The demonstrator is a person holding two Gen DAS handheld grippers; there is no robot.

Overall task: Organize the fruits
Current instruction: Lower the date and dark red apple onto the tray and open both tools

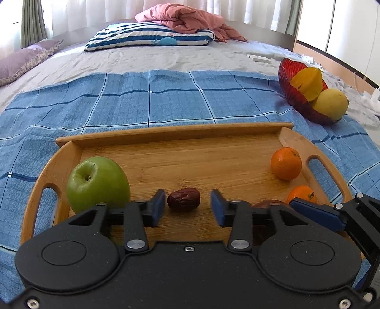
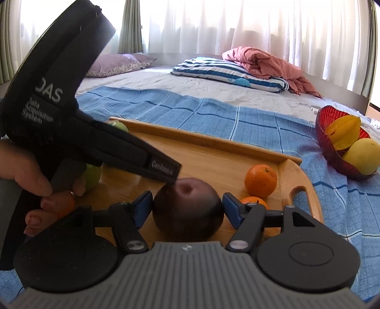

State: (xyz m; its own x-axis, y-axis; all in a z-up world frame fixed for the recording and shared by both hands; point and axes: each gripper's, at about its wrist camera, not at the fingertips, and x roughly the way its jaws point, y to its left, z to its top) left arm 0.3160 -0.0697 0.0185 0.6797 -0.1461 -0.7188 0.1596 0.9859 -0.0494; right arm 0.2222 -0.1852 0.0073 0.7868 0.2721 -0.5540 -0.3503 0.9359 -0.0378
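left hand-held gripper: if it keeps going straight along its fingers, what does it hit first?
Most likely the dried date. It lies on the wooden tray directly between the fingers of the left hand-held gripper, which stand apart on either side without pressing it. Beyond it there is only bare tray floor, though depth is hard to judge.

Striped pillow (image 1: pixel 149 36), pink blanket (image 1: pixel 187 19), perhaps a remote (image 1: pixel 258 58) beyond.

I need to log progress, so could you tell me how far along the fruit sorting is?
Done: a starfruit and a yellow fruit sit in the red bowl. In hand: the left claw brackets a date, the right claw a dark round fruit, pads not pressing. Left: green apple and two oranges on the wooden tray.
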